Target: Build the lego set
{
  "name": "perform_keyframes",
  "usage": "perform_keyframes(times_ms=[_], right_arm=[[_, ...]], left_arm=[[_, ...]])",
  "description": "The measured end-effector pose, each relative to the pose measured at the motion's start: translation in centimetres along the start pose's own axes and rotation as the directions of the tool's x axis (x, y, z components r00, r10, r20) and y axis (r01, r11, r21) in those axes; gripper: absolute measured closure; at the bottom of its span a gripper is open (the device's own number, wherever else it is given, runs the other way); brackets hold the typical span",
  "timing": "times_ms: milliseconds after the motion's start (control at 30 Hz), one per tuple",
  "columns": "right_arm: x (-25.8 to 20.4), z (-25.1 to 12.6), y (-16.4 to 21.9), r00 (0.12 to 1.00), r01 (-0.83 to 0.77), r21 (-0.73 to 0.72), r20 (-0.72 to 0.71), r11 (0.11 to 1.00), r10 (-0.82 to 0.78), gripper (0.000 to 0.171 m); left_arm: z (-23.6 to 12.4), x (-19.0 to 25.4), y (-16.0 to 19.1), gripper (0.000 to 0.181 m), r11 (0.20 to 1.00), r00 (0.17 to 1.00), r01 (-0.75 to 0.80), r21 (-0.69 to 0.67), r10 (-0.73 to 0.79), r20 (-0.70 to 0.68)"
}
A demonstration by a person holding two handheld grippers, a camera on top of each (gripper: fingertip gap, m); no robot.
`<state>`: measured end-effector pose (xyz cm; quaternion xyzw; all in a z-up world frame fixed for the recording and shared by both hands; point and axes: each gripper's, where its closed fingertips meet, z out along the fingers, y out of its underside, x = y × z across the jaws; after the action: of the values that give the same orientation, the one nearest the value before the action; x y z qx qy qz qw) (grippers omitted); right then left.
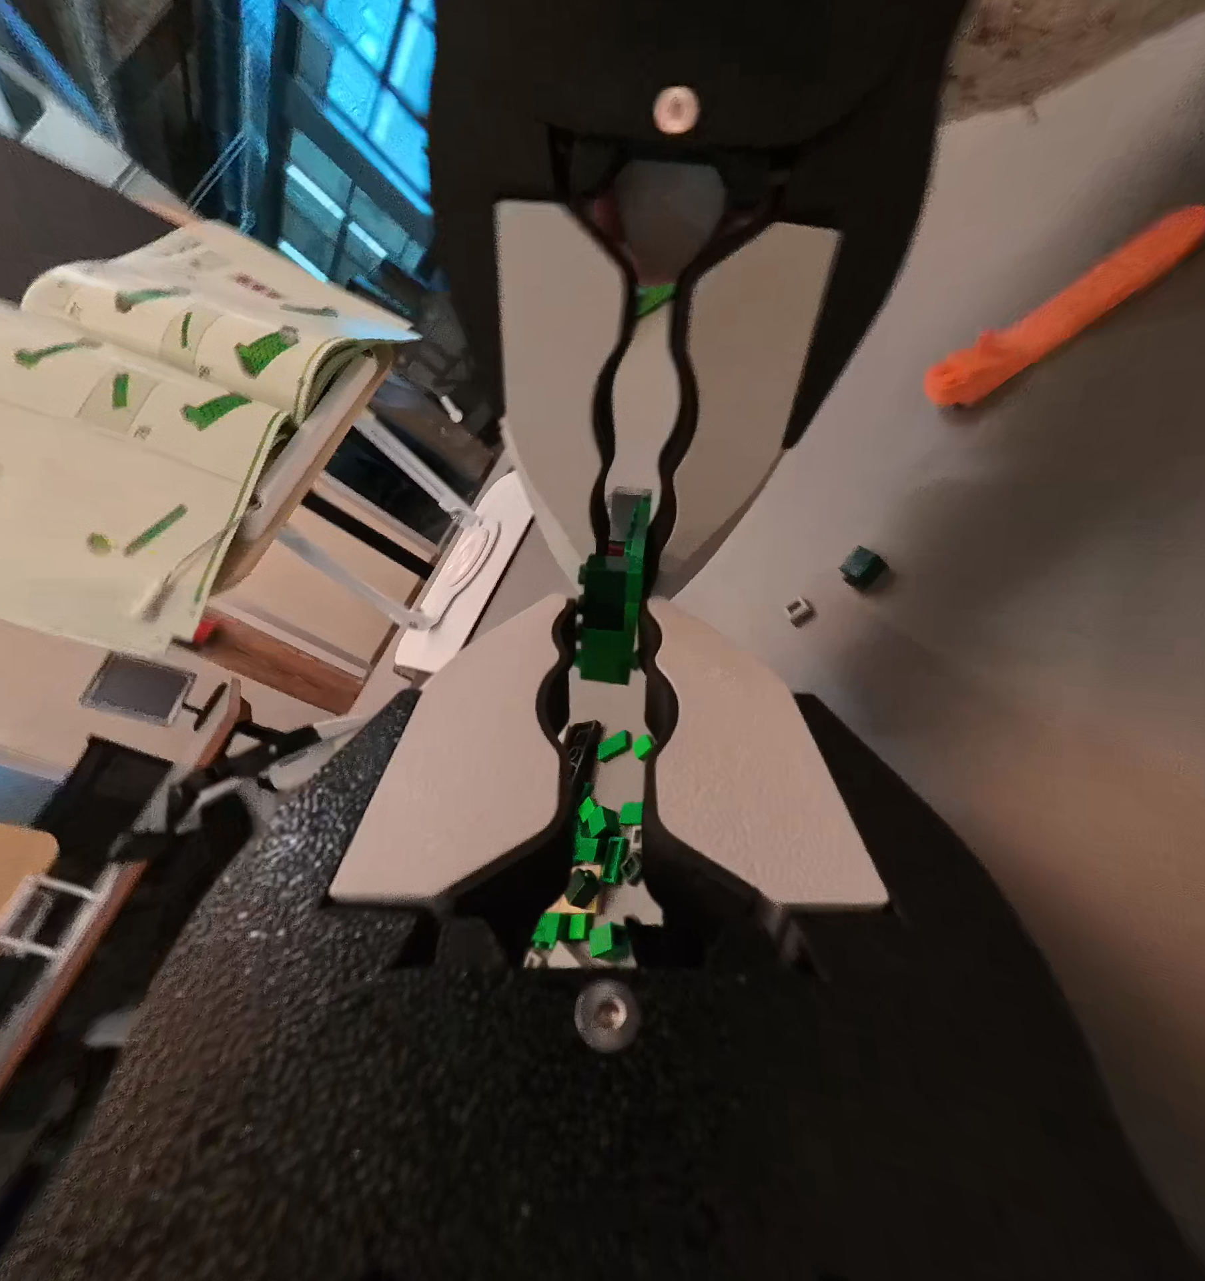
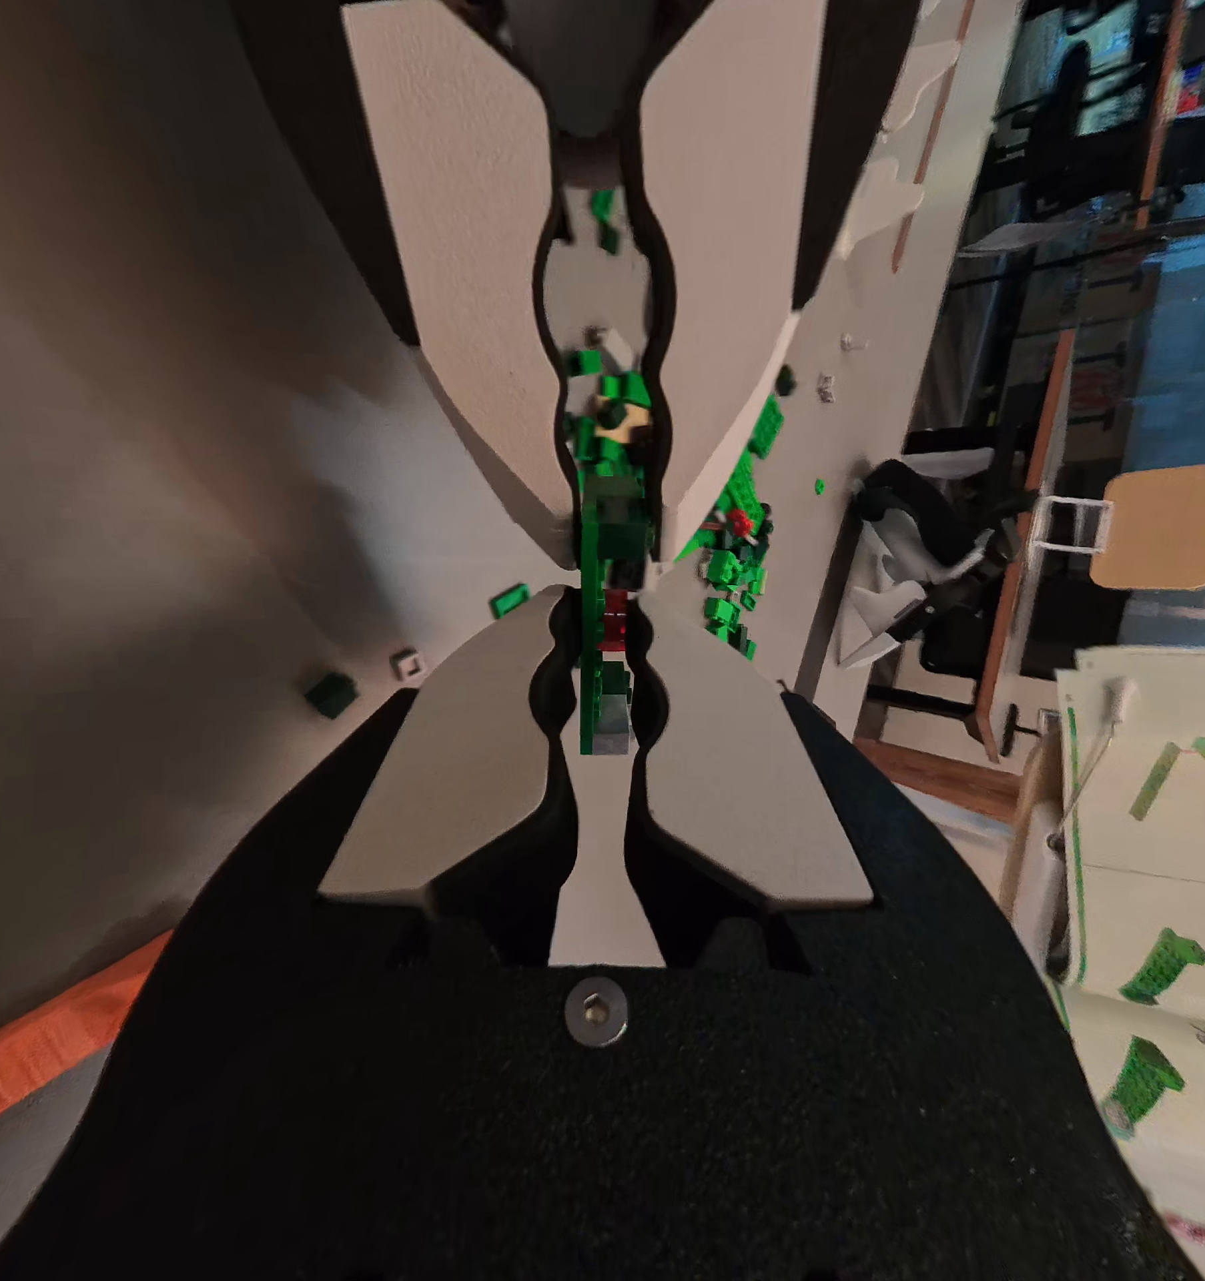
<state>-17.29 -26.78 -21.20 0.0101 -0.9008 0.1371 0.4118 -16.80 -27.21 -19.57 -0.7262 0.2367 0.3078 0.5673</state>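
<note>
A green lego assembly (image 1: 610, 610) with a grey and a red part is held in the air between my two grippers, which face each other. My left gripper (image 1: 610, 624) is shut on its near end in the left wrist view; the right gripper (image 1: 627, 527) clamps the far end from above. In the right wrist view my right gripper (image 2: 607, 603) is shut on the same assembly (image 2: 596, 665), and the left gripper (image 2: 613, 534) grips it from the opposite side. Loose green pieces (image 1: 600, 832) lie on the white table below.
An orange brick separator (image 1: 1071, 305) lies on the table (image 1: 1002, 693), with a dark green brick (image 1: 863, 567) and a small white piece (image 1: 799, 610) nearby. An open instruction booklet (image 1: 135, 416) stands on a holder. A pile of green pieces (image 2: 731, 589) lies near the table edge.
</note>
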Motion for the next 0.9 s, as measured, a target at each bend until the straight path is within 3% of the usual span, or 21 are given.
perform_keyframes(times_ms=[167, 300, 400, 500, 633, 800, 900], right_arm=[[3.1, -0.6, 0.7, 0.962, -0.006, 0.02, -0.272, 1.0, 0.012, 0.159], [4.4, -1.3, 0.6, 0.894, 0.083, -0.034, -0.439, 0.996, -0.09, 0.16], [4.5, -1.3, 0.1, 0.852, 0.155, -0.092, -0.492, 0.984, -0.18, 0.159], [4.4, -1.2, -0.2, 0.829, 0.171, -0.118, -0.519, 0.978, -0.207, 0.16], [4.4, -1.1, -0.2, 0.819, 0.185, -0.122, -0.529, 0.975, -0.222, 0.159], [4.6, -1.0, -0.2, 0.785, 0.236, -0.178, -0.545, 0.955, -0.296, 0.159], [4.9, -1.4, -0.7, 0.771, 0.21, -0.1, -0.594, 0.973, -0.227, 0.152]], left_arm=[[-0.3, -2.4, -0.1, 0.144, 0.939, 0.94, 0.34, 0.046, -0.341, 0.028], [-0.3, -3.4, -0.2, 0.126, 0.781, 0.785, 0.619, 0.088, -0.619, -0.029], [-0.2, -3.4, -1.3, 0.122, 0.648, 0.661, 0.749, 0.14, -0.744, -0.093], [0.6, -2.0, -1.0, 0.121, 0.662, 0.664, 0.747, 0.063, -0.741, -0.094], [0.5, -2.5, -1.1, 0.145, 0.686, 0.692, 0.72, 0.103, -0.721, -0.033], [0.4, -2.7, -0.7, 0.146, 0.676, 0.682, 0.729, 0.105, -0.731, -0.027], [0.2, -3.1, -0.6, 0.146, 0.689, 0.695, 0.716, 0.112, -0.719, -0.02]])
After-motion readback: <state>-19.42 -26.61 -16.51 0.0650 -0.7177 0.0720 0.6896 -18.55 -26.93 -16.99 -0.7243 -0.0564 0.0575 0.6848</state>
